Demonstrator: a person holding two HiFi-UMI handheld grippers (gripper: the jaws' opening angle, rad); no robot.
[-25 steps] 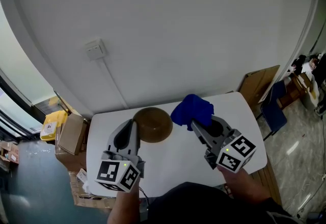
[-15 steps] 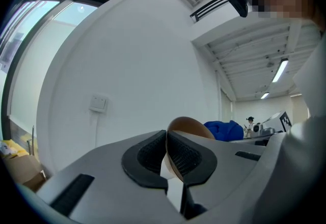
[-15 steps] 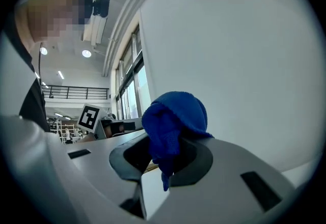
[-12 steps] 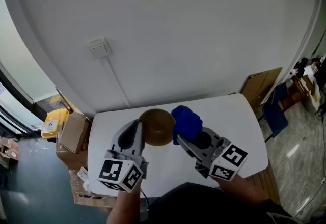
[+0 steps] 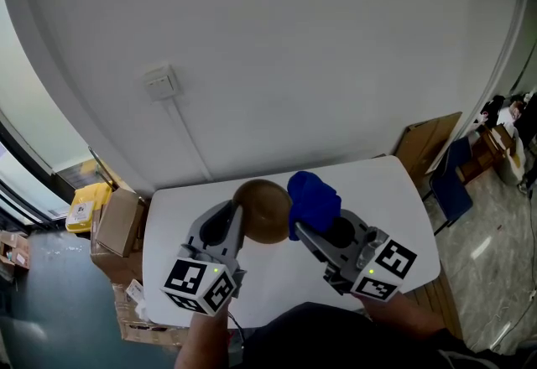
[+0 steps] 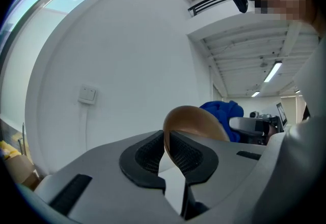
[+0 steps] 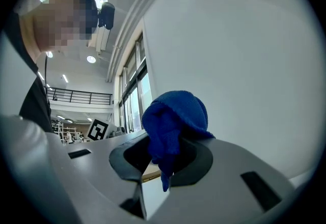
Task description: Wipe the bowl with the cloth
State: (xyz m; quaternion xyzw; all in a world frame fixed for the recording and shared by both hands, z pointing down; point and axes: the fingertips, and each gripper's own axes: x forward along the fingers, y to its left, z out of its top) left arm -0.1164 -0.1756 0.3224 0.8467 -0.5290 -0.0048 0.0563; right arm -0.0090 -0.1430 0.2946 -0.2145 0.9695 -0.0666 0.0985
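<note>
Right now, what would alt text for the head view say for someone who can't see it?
The left gripper pinches a brown bowl by its rim above a white table, its jaws having just eased open slightly, while the right gripper holds a bunched blue cloth right beside the bowl.

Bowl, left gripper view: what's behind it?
The blue cloth bulges out behind the bowl at its right edge. Its lower part and any contact are hidden by the bowl wall.
</note>
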